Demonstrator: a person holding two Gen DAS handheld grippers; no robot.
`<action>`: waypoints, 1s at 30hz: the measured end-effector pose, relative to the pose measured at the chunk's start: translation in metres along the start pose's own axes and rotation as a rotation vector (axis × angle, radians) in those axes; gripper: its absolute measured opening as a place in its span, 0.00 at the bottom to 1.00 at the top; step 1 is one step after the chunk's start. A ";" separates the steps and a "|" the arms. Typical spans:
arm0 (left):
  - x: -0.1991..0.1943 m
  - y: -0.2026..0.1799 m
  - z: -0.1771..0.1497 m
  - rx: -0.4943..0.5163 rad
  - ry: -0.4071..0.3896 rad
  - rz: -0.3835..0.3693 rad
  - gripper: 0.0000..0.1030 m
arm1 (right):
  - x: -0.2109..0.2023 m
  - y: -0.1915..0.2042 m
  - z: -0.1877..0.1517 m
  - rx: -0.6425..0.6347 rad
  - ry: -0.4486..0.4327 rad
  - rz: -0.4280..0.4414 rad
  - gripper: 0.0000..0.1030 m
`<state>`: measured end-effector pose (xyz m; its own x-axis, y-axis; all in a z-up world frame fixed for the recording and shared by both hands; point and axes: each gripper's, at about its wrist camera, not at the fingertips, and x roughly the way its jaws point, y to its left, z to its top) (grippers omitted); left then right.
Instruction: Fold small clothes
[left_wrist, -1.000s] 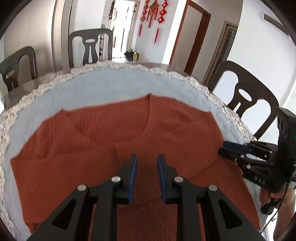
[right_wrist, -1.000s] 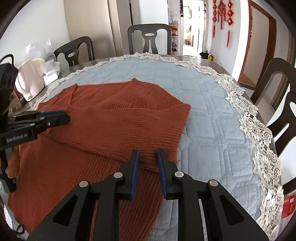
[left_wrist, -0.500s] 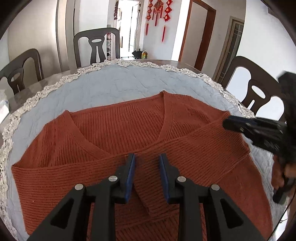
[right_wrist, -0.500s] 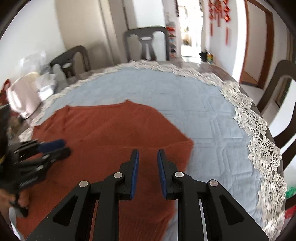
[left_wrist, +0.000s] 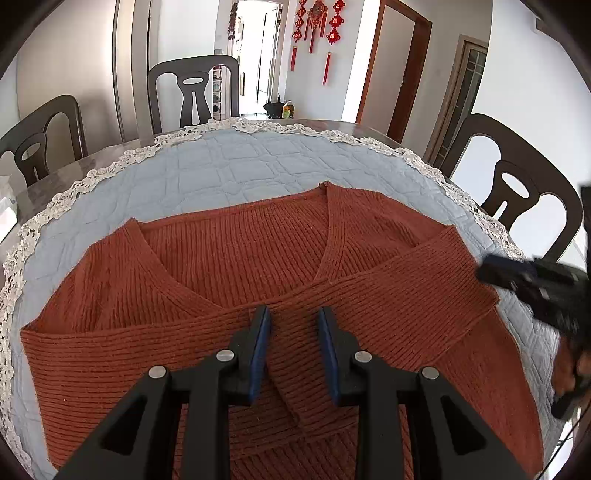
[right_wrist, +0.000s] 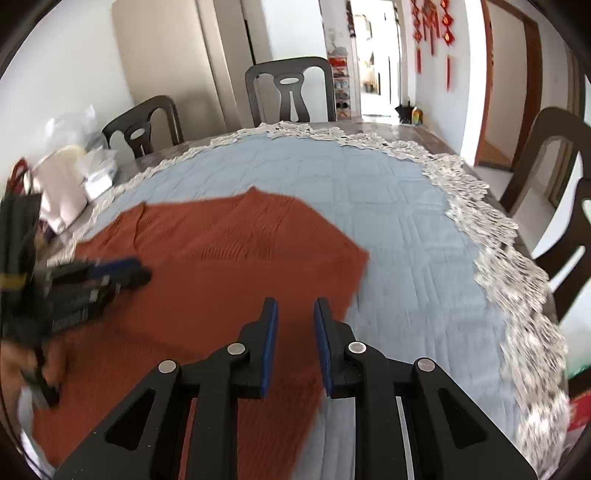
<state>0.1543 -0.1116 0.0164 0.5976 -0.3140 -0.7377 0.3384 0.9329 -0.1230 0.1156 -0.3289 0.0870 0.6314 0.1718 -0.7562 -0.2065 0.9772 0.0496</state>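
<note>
A rust-orange ribbed knit sweater (left_wrist: 258, 266) lies flat on the blue quilted tablecloth (left_wrist: 229, 173), both sleeves folded across its body. My left gripper (left_wrist: 293, 325) is open and empty, hovering over the crossed sleeves near the middle. My right gripper (right_wrist: 294, 317) is open and empty above the sweater's (right_wrist: 221, 258) right edge. In the left wrist view the right gripper (left_wrist: 524, 277) shows at the sweater's right side. In the right wrist view the left gripper (right_wrist: 110, 273) shows blurred over the sweater's left part.
Dark wooden chairs (left_wrist: 192, 96) stand around the table, one at the right (left_wrist: 517, 188). White lace trim (right_wrist: 491, 236) edges the cloth. Bags and white items (right_wrist: 70, 173) sit at the table's left end. A doorway is behind.
Both grippers have lifted and pulled back from the sweater. The right wrist view has swung and blurred. The sweater lies as before with its sleeves folded in.
</note>
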 end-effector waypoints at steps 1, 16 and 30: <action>0.000 0.000 0.000 0.000 0.000 0.000 0.28 | -0.003 0.001 -0.008 -0.007 0.003 -0.014 0.15; -0.038 0.020 -0.027 -0.041 -0.019 0.020 0.29 | 0.006 -0.004 -0.016 -0.025 0.037 -0.031 0.14; -0.082 0.095 -0.063 -0.206 -0.061 0.175 0.29 | -0.003 0.006 -0.014 -0.039 0.012 -0.052 0.15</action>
<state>0.0912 0.0138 0.0237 0.6787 -0.1492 -0.7191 0.0746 0.9881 -0.1345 0.1023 -0.3249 0.0802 0.6329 0.1193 -0.7650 -0.2031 0.9790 -0.0154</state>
